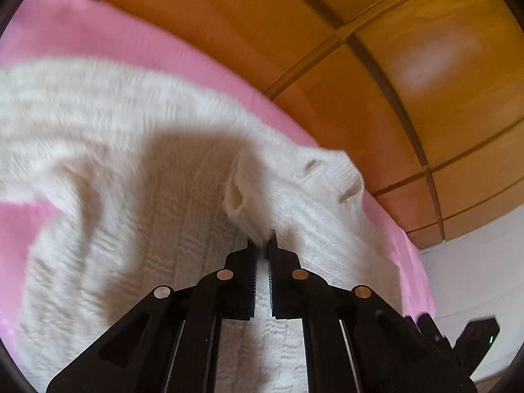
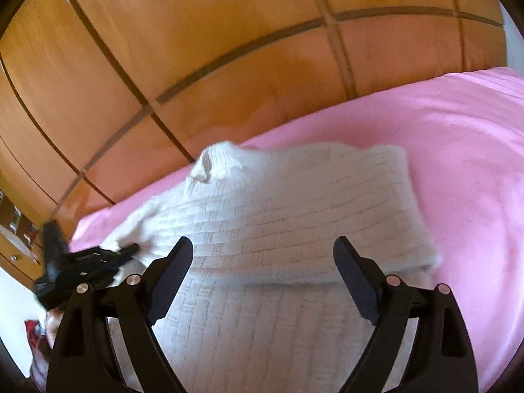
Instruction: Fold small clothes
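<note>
A small white knitted sweater (image 1: 137, 177) lies on a pink bedspread (image 1: 98, 29). My left gripper (image 1: 262, 239) is shut on a raised fold of the sweater, near its cuff, and lifts it a little off the rest. In the right wrist view the sweater (image 2: 288, 203) lies partly folded over itself, one flap on top. My right gripper (image 2: 263, 249) is open and empty, just above the sweater's near part. The left gripper (image 2: 98, 258) shows at the left edge of that view, at the sweater's sleeve end.
A wooden wardrobe (image 2: 229, 49) with panelled doors stands right behind the bed. The pink bedspread (image 2: 475, 163) stretches to the right of the sweater. A white wall (image 1: 475, 278) shows at the right of the left wrist view.
</note>
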Demonstrator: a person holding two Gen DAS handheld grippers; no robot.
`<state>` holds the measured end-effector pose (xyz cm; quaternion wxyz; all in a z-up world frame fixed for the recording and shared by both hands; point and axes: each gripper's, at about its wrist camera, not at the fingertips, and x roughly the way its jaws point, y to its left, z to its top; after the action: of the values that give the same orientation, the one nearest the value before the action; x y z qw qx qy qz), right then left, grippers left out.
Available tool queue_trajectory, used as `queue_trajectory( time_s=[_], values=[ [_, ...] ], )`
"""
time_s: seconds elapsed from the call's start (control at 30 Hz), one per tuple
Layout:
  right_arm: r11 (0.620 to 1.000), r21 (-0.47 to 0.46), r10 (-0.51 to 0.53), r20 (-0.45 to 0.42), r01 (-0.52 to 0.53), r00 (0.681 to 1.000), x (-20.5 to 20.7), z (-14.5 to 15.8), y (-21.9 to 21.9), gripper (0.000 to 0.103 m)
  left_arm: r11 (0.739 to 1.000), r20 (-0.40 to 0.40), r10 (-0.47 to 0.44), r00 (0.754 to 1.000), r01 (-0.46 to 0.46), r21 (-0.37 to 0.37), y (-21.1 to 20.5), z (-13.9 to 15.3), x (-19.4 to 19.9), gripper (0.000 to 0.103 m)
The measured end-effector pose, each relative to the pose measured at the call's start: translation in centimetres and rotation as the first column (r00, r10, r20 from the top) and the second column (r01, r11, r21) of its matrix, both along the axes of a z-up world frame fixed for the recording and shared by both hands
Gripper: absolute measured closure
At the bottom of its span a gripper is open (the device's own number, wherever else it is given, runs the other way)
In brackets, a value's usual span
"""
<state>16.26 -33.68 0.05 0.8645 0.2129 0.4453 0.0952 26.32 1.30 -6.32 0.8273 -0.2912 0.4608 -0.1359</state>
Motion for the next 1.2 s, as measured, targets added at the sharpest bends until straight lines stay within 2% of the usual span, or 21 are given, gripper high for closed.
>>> queue_trajectory(
  time_s=[0.07, 0.13, 0.2, 0.23, 0.27, 0.33, 0.43, 0.57, 0.67, 0.73, 0.8, 0.87, 0.9, 0.93, 1.0, 1.13, 1.2],
  values=[
    [0.999, -0.024, 0.034, -0.038, -0.035, 0.999, 0.6, -1.4, 1.6, 0.016, 0.999, 0.014, 0.002, 1.000, -0.002, 0.049, 1.3, 0.1, -0.5, 0.098],
    [0.997, -0.063, 0.042, -0.069, -0.046, 0.997, 0.9, -2.9, 2.9, 0.014, 0.992, -0.004, 0.011, 1.000, -0.011, 0.124, 1.4, -0.5, -0.2, 0.097],
    [0.982, -0.174, 0.060, -0.058, -0.069, 0.997, 0.8, -4.0, 4.6, 0.010, 0.988, -0.031, 0.027, 0.999, -0.022, 0.154, 1.6, -1.2, 0.2, 0.087],
    [0.971, -0.223, 0.073, -0.048, -0.082, 0.996, 0.6, -4.3, 5.2, 0.006, 0.990, -0.025, 0.024, 0.999, -0.020, 0.140, 1.9, -1.2, -0.1, 0.079],
    [0.961, -0.262, 0.082, -0.041, -0.090, 0.996, 0.5, -4.5, 5.8, 0.005, 0.991, -0.020, 0.022, 1.000, -0.019, 0.133, 2.0, -1.1, -0.4, 0.066],
    [0.939, -0.331, 0.086, -0.042, -0.095, 0.995, 0.4, -4.8, 6.7, 0.004, 0.991, 0.005, 0.032, 0.999, -0.032, 0.130, 2.9, -0.5, -1.5, 0.049],
    [0.928, -0.359, 0.091, -0.044, -0.101, 0.995, 0.4, -5.0, 7.0, 0.002, 0.987, 0.022, 0.068, 0.997, -0.071, 0.146, 4.9, -0.1, -3.5, 0.048],
    [0.921, -0.377, 0.089, -0.039, -0.098, 0.995, 0.1, -5.1, 7.2, 0.002, 0.985, 0.012, 0.154, 0.988, -0.155, 0.079, 10.4, 0.1, -6.7, 0.048],
    [0.912, -0.399, 0.086, -0.039, -0.094, 0.996, 0.0, -5.2, 7.4, 0.002, 0.961, -0.017, 0.276, 0.961, -0.275, 0.037, 16.0, 0.0, -9.5, 0.048],
    [0.900, -0.427, 0.080, -0.038, -0.089, 0.996, -0.2, -5.1, 7.8, 0.002, 0.935, -0.020, 0.355, 0.935, -0.355, -0.017, 20.3, -0.1, -11.4, 0.048],
    [0.885, -0.459, 0.077, -0.034, -0.084, 0.996, -0.5, -4.9, 8.2, 0.002, 0.886, -0.026, 0.461, 0.887, -0.462, -0.032, 24.6, -0.4, -13.1, 0.048],
    [0.870, -0.485, 0.076, -0.038, -0.085, 0.996, -0.6, -4.9, 8.6, 0.002, 0.830, -0.031, 0.554, 0.832, -0.555, -0.057, 28.1, -0.4, -14.5, 0.048],
    [0.863, -0.498, 0.076, -0.038, -0.085, 0.996, -0.7, -4.9, 8.8, 0.002, 0.785, -0.033, 0.615, 0.788, -0.616, -0.058, 30.6, -0.3, -15.5, 0.048],
    [0.861, -0.502, 0.074, -0.036, -0.082, 0.997, -0.7, -4.9, 8.8, 0.002, 0.753, -0.026, 0.654, 0.756, -0.654, -0.065, 32.4, -0.1, -16.1, 0.048],
    [0.856, -0.511, 0.071, -0.032, -0.078, 0.997, -0.9, -4.8, 8.9, 0.002, 0.705, -0.045, 0.705, 0.708, -0.706, -0.067, 35.8, -0.3, -16.7, 0.048],
    [0.847, -0.527, 0.067, -0.028, -0.072, 0.997, -1.1, -4.7, 9.1, 0.002, 0.639, -0.086, 0.751, 0.655, -0.754, -0.152, 39.9, -0.9, -16.5, 0.048],
    [0.839, -0.539, 0.066, -0.025, -0.069, 0.997, -1.2, -4.7, 9.2, 0.002, 0.595, -0.126, 0.770, 0.625, -0.775, -0.210, 41.3, -1.6, -16.0, 0.051]
  ],
)
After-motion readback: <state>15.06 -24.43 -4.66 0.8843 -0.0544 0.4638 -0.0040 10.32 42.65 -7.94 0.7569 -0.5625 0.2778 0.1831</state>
